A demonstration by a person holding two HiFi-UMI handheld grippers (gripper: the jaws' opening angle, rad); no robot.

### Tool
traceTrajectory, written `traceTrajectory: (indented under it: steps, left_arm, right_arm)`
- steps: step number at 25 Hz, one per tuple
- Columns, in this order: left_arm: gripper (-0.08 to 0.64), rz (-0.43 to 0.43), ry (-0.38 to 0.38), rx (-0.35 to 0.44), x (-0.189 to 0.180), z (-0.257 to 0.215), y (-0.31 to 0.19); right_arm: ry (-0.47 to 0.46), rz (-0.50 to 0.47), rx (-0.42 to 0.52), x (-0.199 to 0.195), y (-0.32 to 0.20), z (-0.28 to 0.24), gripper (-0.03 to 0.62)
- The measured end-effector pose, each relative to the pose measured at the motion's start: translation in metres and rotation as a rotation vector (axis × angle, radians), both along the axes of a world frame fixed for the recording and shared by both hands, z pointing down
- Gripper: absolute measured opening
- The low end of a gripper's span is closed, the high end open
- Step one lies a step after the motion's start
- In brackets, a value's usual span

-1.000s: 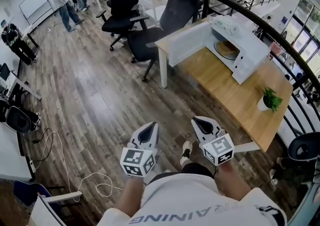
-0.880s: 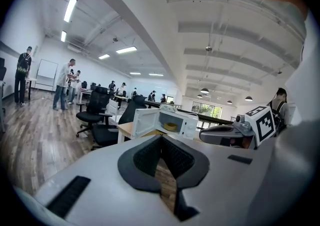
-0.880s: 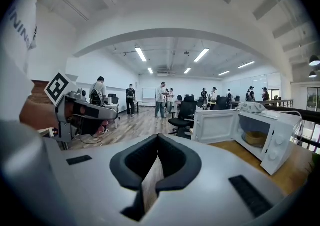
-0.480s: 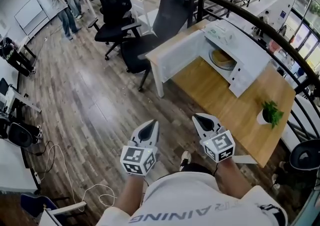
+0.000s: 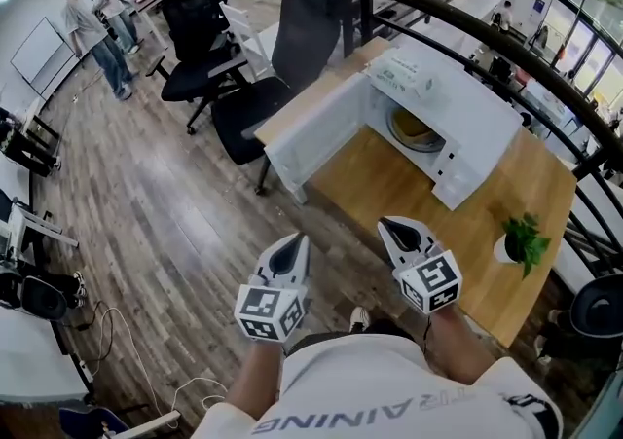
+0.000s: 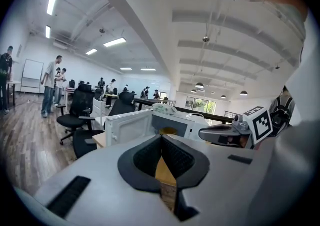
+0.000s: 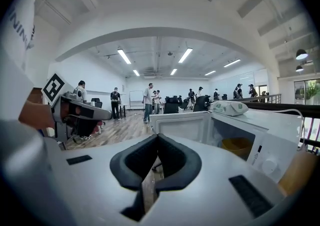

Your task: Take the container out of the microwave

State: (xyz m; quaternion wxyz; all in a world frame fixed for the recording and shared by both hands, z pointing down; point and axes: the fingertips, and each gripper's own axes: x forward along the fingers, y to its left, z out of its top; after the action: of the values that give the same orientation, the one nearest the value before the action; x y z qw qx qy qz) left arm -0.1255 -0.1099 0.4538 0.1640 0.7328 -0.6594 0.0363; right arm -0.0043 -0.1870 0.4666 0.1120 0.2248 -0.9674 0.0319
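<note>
A white microwave [image 5: 472, 121] stands on a wooden table [image 5: 384, 184] with its door [image 5: 316, 130] swung open to the left. A yellow container [image 5: 414, 128] sits inside it. Both grippers are held in front of my body, short of the table and well away from the microwave. My left gripper [image 5: 289, 245] is shut with nothing in it, and so is my right gripper [image 5: 389, 226]. In the left gripper view the container [image 6: 167, 131] shows just beyond the jaw tips [image 6: 161, 137]. In the right gripper view the container [image 7: 237, 147] lies to the right of the tips [image 7: 157, 137].
A white pack [image 5: 404, 72] lies on top of the microwave. A small potted plant [image 5: 521, 237] stands on the table's right part. Black office chairs [image 5: 282, 48] crowd the table's left side. A dark railing [image 5: 487, 33] runs behind. People [image 5: 88, 23] stand far off on the wooden floor.
I have moved toward the table: the microwave and table now lie closer and lower in the head view. Both grippers stay shut and side by side.
</note>
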Motion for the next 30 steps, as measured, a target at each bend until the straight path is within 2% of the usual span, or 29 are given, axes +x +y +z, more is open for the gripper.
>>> traceTrajectory:
  steps: [4,10,16,19,22,30]
  left_arm:
    - [0.032,0.025,0.005,-0.007,0.004,0.004,-0.037]
    - [0.032,0.101,0.010,-0.016,0.003,0.010,-0.079]
    - [0.032,0.245,0.026,-0.013,-0.003,0.010,-0.118]
    - [0.032,0.325,0.020,0.008,-0.014,0.005,-0.134]
    - [0.032,0.371,0.033,0.026,-0.031,0.002,-0.148]
    - [0.031,0.490,0.076,0.028,-0.040,0.011,-0.159]
  right_arm:
    - [0.002,0.042,-0.015,0.008,-0.037,0.005,0.021]
    - [0.015,0.126,-0.039,0.017,-0.066,0.018,0.023]
    - [0.036,0.277,-0.043,0.023,-0.087,0.017,0.021]
    - [0.032,0.369,-0.034,0.016,-0.091,0.009,0.021]
    - [0.031,0.437,-0.019,0.003,-0.092,0.004,0.022]
    - [0.089,0.547,-0.020,-0.009,-0.081,0.016,0.021]
